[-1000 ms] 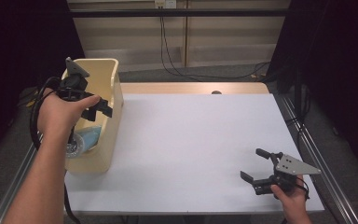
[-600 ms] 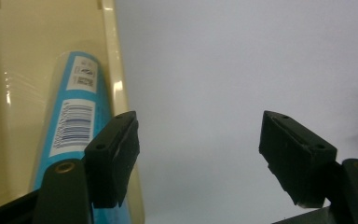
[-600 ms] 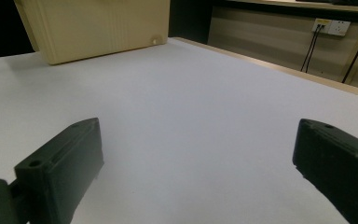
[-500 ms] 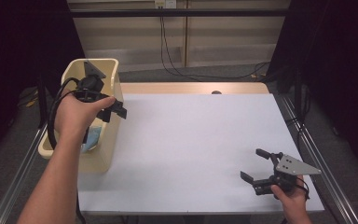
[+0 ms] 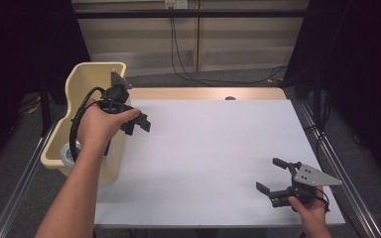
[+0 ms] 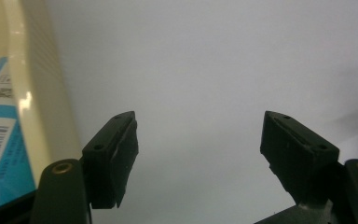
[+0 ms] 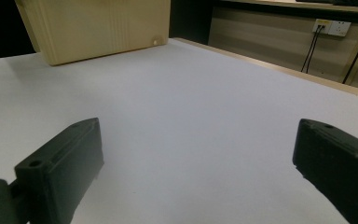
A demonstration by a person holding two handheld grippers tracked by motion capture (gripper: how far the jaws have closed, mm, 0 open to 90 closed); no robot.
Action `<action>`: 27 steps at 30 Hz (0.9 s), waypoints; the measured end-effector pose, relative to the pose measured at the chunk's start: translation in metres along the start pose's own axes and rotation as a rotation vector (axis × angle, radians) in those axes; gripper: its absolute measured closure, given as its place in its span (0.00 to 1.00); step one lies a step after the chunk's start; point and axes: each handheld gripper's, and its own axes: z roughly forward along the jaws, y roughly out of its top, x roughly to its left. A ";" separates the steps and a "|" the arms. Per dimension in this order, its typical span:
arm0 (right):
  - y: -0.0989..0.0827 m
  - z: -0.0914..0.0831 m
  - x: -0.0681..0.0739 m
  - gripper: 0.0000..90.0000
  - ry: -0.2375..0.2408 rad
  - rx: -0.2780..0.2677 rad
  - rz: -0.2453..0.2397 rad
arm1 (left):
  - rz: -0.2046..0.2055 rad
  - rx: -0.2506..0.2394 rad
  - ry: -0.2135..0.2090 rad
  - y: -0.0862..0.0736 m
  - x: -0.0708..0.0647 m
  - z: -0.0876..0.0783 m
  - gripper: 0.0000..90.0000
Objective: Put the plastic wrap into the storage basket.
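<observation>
My left gripper [image 5: 141, 124] hovers just past the right rim of a cream plastic bin [image 5: 75, 84], over the white table [image 5: 213, 144]. Its jaws have just been opening, and nothing is between them in the left gripper view [image 6: 198, 126], where the bin's rim [image 6: 23, 93] and a blue-labelled package [image 6: 0, 144] lie at the left. My right gripper [image 5: 268, 173] rests low near the table's front right, open with nothing between its jaws [image 7: 200, 140].
A roll of grey tape [image 5: 69, 151] lies in the bin's near end. The bin [image 7: 98, 28] stands at the table's left edge. Cables hang at the wall behind [image 5: 178, 54]. A metal rail [image 5: 337, 163] runs along the right side.
The left hand has moved from above the bin to the right, out over the table's edge, and a little lower. The right gripper has stayed put.
</observation>
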 end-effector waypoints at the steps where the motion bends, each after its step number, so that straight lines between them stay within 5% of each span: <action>1: 0.000 0.000 0.000 0.02 0.000 0.000 0.001 | 0.002 0.000 -0.003 0.000 -0.001 0.003 0.30; 27: 0.000 0.001 0.001 0.02 0.008 0.005 -0.005 | 0.089 0.033 -0.061 -0.009 -0.023 0.048 0.21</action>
